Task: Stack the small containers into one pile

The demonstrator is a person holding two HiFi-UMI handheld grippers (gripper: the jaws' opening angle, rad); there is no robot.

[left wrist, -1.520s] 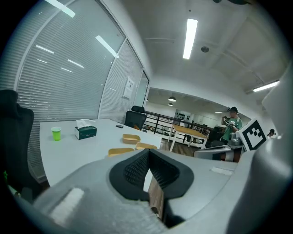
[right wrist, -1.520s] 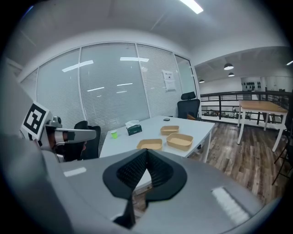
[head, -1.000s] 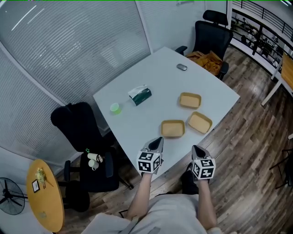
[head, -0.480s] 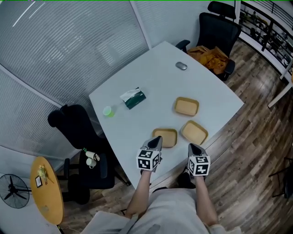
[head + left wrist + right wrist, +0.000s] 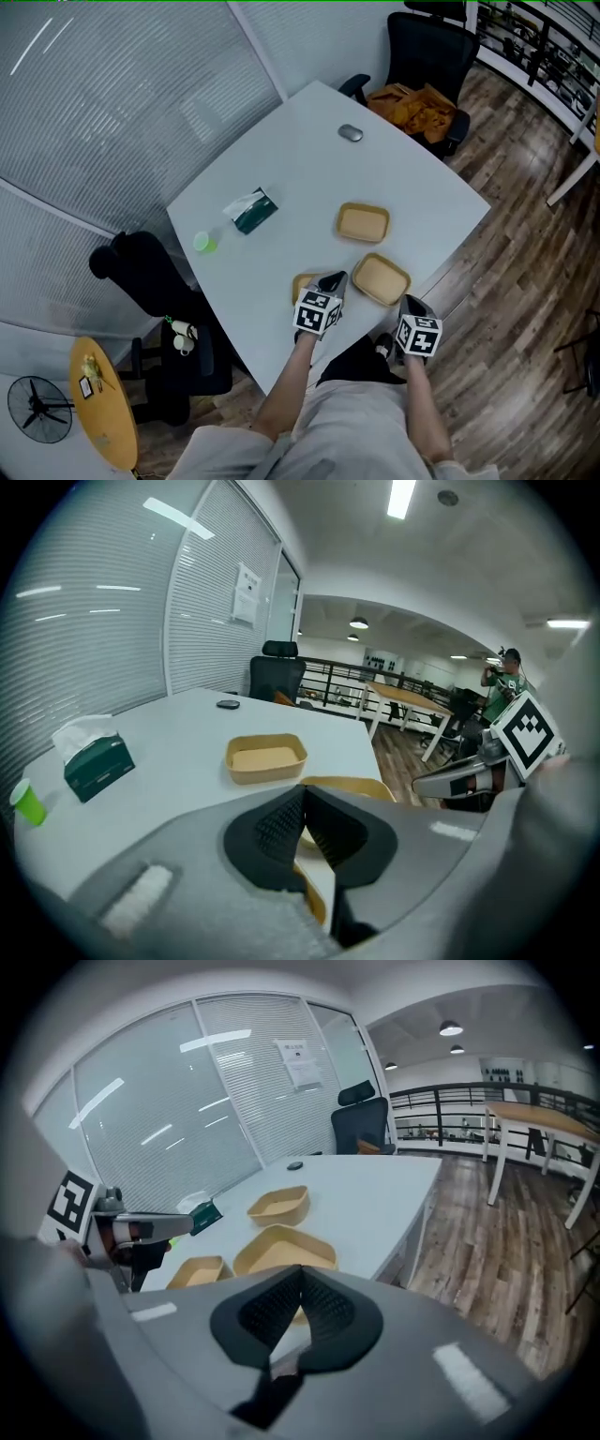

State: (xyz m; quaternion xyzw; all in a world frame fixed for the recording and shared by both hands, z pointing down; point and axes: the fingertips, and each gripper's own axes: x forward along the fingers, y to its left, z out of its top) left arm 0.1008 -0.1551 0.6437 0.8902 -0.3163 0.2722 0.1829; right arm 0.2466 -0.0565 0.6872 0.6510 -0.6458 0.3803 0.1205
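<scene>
Head view, reading left to right.

- Floor fan (image 5: pixel 37 412) and round wooden side table (image 5: pixel 101 412) stand at lower left, well apart from the work surface.
- Black office chair (image 5: pixel 141 267) sits against the left edge of the white table (image 5: pixel 281 159).
- Green cup (image 5: pixel 204 242) stands upright near that edge. The tissue box (image 5: pixel 251 212) is just beside it, not touching.
- Three small tan containers lie on the table's near half. All sit open side up, each on its own, none stacked.
- Near-left container (image 5: pixel 305 286) is partly covered by the left gripper (image 5: pixel 332 281), whose tip hangs over the container's right rim. Contact cannot be told.
- Left gripper view: jaws clenched pad to pad, nothing between them. A tan rim shows just below them.
- Far container (image 5: pixel 363 222) sits mid-table, apart from the other two.
- Near-right container (image 5: pixel 380 278) lies close to the table's near edge, just right of the left gripper's tip.
- Right gripper (image 5: pixel 410 305) is off the table edge, near the near-right container and pointing towards it.
- Right gripper view: jaws clenched, empty. The near-right container lies straight beyond them, the far container behind it, and the near-left container off to the left under the other gripper.
- Computer mouse (image 5: pixel 351 133) lies at the table's far side, well apart from the containers.
- Second office chair (image 5: pixel 427 47) stands at the far corner with orange-brown material (image 5: pixel 412 105) on its seat.
- Wood-plank floor (image 5: pixel 525 281) fills the right side.
</scene>
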